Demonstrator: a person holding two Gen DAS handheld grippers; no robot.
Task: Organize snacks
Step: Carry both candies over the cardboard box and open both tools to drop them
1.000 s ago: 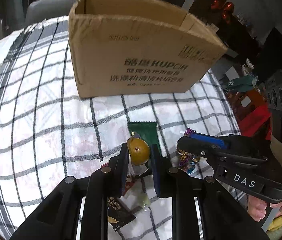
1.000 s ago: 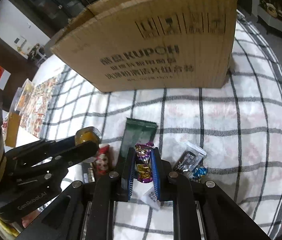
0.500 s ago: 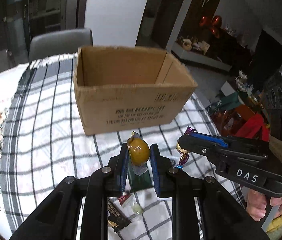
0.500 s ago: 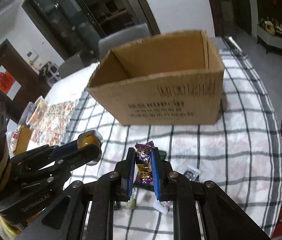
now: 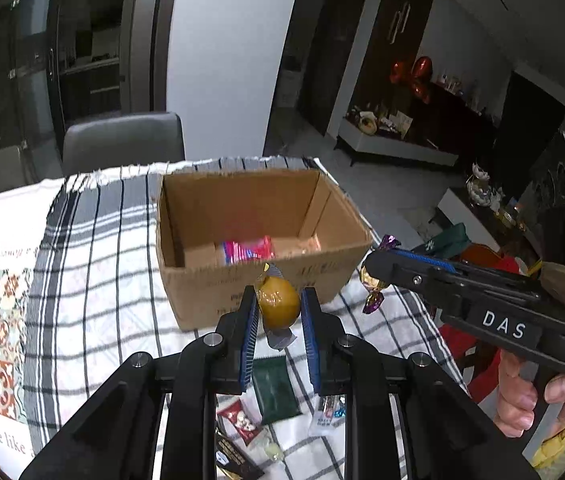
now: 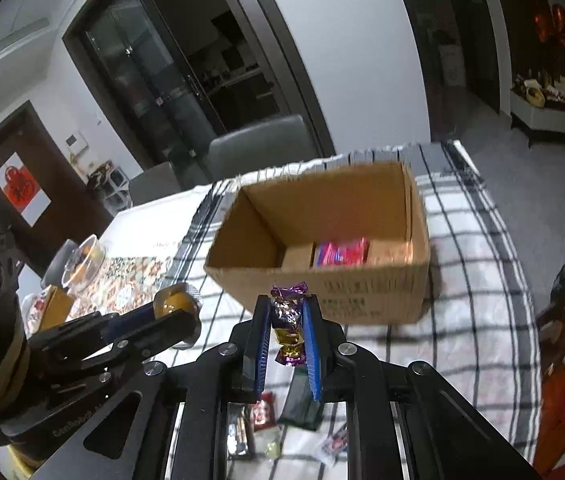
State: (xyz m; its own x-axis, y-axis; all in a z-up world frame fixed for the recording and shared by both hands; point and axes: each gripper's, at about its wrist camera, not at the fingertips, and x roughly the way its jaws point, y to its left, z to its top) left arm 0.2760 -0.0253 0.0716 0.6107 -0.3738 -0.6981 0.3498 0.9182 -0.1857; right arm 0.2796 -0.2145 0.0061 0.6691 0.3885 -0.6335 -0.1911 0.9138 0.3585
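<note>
**Two sweets held above the table, box ahead**

We see both grippers tilted downward toward the open cardboard box (image 5: 258, 236) on the checked tablecloth (image 5: 98, 280). The left gripper (image 5: 278, 312) is clamped on a round amber sweet (image 5: 278, 306) in clear wrap, its twisted ends poking out above and below the blue pads. The right gripper (image 6: 287, 332) is clamped on a purple-and-gold foil candy (image 6: 288, 326), held upright between its pads (the foil ends flare at top and bottom).

The left wrist view alone shows the person's hand (image 5: 530, 396) wrapped round the right gripper's handle, and the right gripper from the side. The right wrist view alone shows the left gripper from the side, with a glass bowl (image 6: 82, 260) on the far patterned cloth.

Inside the box lies a pink-and-blue packet (image 5: 247, 249). On the cloth below the grippers lie a dark green packet (image 5: 276, 390), a red wrapped sweet (image 5: 239, 420) and other small wrappers.
</note>
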